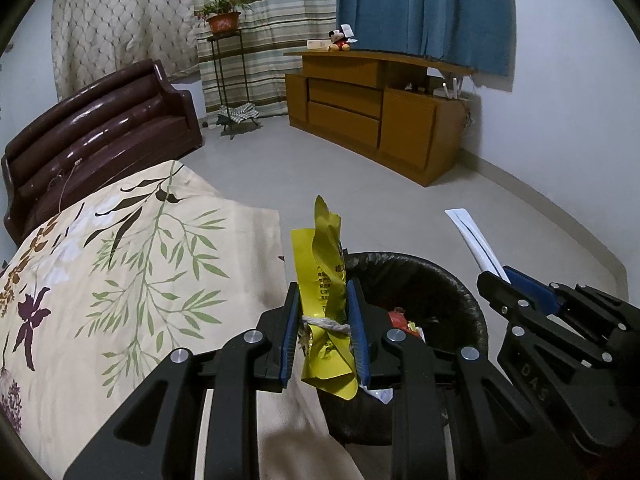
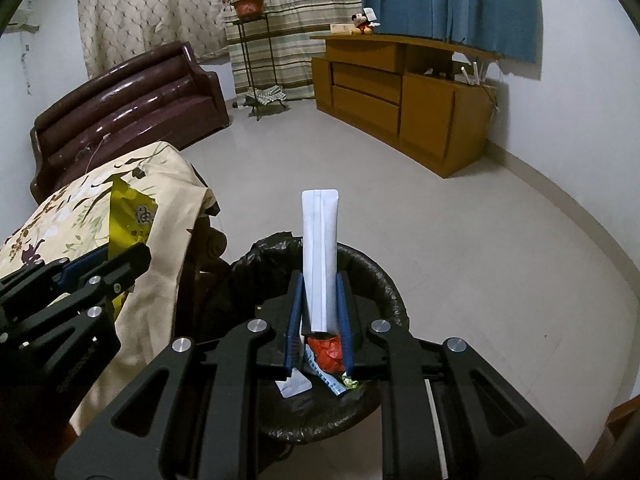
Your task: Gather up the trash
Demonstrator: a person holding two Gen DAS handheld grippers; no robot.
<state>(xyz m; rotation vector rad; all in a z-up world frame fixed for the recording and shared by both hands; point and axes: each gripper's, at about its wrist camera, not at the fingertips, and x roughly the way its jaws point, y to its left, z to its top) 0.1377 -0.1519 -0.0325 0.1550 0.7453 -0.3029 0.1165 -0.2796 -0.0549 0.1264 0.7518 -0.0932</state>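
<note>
Biggest thing near me is the floral cloth [image 1: 132, 264] draped on my left, maroon sofa [image 1: 100, 120] behind it, wooden cabinet [image 1: 372, 112] across the floor with a Mickey plush [image 1: 340, 40] on top. Below my grippers sits the trash bin [image 2: 372, 280], black liner, already holding red, white and blue scraps.

My left gripper [image 1: 324, 320] is clamped on a yellow wrapper [image 1: 324, 276], twine tied round its middle; it stands upright at the bin's left rim. Printed characters on it, too small and crumpled to read.

My right gripper [image 2: 320, 312] has a white sachet [image 2: 320, 256] upright between its blue pads, directly over the bin opening. The pads look barely off its sides, so I can't tell if they're pinching it. No print visible on the sachet.

"DAS" embossed on the right gripper's body in the left view.
</note>
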